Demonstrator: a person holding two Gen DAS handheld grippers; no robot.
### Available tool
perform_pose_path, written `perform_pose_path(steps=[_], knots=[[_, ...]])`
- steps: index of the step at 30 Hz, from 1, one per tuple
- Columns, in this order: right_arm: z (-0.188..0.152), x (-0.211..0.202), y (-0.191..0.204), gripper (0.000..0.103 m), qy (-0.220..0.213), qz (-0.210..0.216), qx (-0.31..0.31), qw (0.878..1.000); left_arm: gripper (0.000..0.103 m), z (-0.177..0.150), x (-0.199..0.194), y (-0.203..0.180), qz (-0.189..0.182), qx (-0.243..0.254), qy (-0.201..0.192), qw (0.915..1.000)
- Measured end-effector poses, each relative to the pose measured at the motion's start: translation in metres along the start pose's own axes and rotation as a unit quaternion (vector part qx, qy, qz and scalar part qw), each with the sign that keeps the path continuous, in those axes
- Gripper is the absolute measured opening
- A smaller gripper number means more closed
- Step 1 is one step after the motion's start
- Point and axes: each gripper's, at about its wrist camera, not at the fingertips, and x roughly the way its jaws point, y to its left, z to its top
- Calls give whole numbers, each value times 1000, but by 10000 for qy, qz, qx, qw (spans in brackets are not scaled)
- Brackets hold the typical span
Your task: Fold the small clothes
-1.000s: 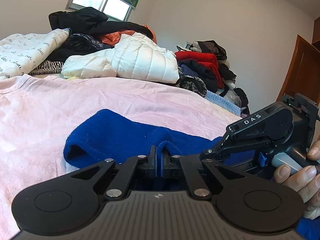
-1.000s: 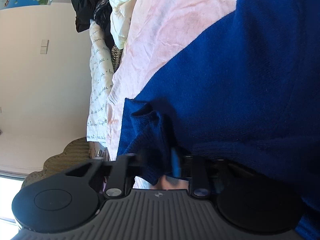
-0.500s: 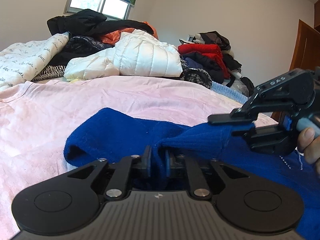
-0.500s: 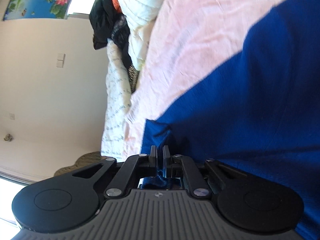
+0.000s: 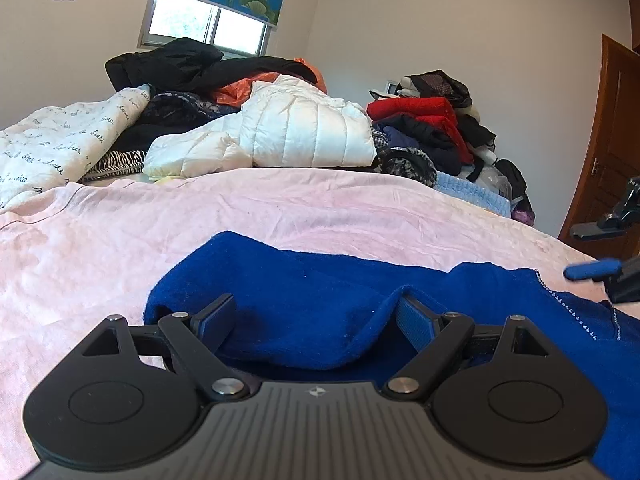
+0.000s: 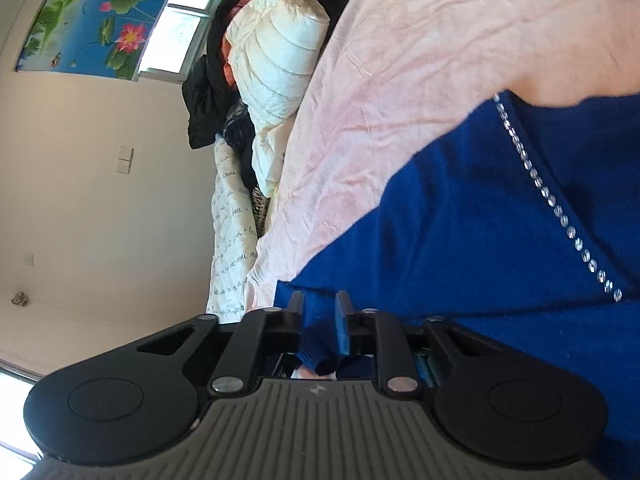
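Observation:
A blue knit garment [image 5: 320,296] with a line of rhinestones lies on the pink bedsheet [image 5: 200,220]. My left gripper [image 5: 316,316] is open, jaws wide apart, with a fold of the blue cloth lying loose between them. My right gripper [image 6: 319,306] is rolled sideways, its jaws a little apart with a fold of the blue garment [image 6: 460,208] still between them; it also shows at the right edge of the left wrist view [image 5: 600,252], jaws apart.
A pile of clothes lies at the back of the bed: a white puffer jacket [image 5: 288,132], black coats, a lettered quilt [image 5: 52,144] and red garments [image 5: 416,112]. A wooden door [image 5: 608,152] stands at right. A window is behind the pile.
My left gripper has opened and let the blue cloth drop. My right gripper has moved away to the right, spreading the garment, and its jaws have parted.

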Motion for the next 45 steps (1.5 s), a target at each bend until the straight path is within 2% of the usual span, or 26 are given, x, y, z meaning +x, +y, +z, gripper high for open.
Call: perform_pose_path(steps=[1, 2, 4, 6, 9, 13, 20, 23, 26, 28, 29, 31, 33, 36, 39, 41, 45], knots=[[-9, 8, 0, 66, 47, 129, 69, 9999, 87, 0, 0, 0, 12, -23, 11, 10000], [-17, 17, -4, 68, 149, 266, 215, 9993, 87, 0, 1, 1, 25, -47, 23, 10000], [-32, 44, -10, 67, 393, 455, 668, 9960, 87, 0, 1, 3, 40, -103, 23, 9999], [-45, 63, -18, 66, 415, 536, 1156, 9910, 87, 0, 0, 4, 27, -143, 14, 9999], [-58, 88, -19, 67, 587, 719, 1511, 9842, 87, 0, -1, 10, -21, -311, -27, 9995], [-71, 107, -19, 70, 479, 557, 1925, 9786, 87, 0, -1, 20, -178, -644, -86, 9977], [-79, 128, -30, 76, 282, 794, 2729, 9583, 87, 0, -1, 21, -293, -690, -129, 9971], [-83, 131, -35, 71, 40, 764, 3031, 9499, 87, 0, -2, 21, -314, -701, -141, 9969], [-86, 133, -43, 61, -185, 828, 3299, 9402, 87, 0, -2, 21, -322, -704, -151, 9969], [-87, 135, -45, 51, -236, 813, 3344, 9386, 87, 0, -2, 21, -324, -699, -153, 9969], [-88, 136, -45, 46, -247, 784, 3329, 9394, 87, 0, -2, 21, -324, -699, -154, 9969], [-89, 137, -46, 30, -227, 731, 3223, 9435, 87, 0, -2, 21, -323, -705, -154, 9969], [-88, 132, -44, 14, -324, 656, 2934, 9532, 87, 0, -2, 21, -320, -699, -153, 9969], [-81, 124, -29, 13, -608, 294, 2244, 9722, 87, 0, -2, 21, -327, -701, -159, 9969], [-67, 121, -9, 13, -593, 31, 1472, 9873, 87, 0, -3, 22, -325, -707, -184, 9968], [-57, 112, 6, 13, -638, -123, 942, 9934, 87, 0, -4, 21, -289, -685, -207, 9970], [-32, 85, 26, 13, -647, -221, 200, 9975, 87, 0, -7, 17, -294, -600, -264, 9974]])
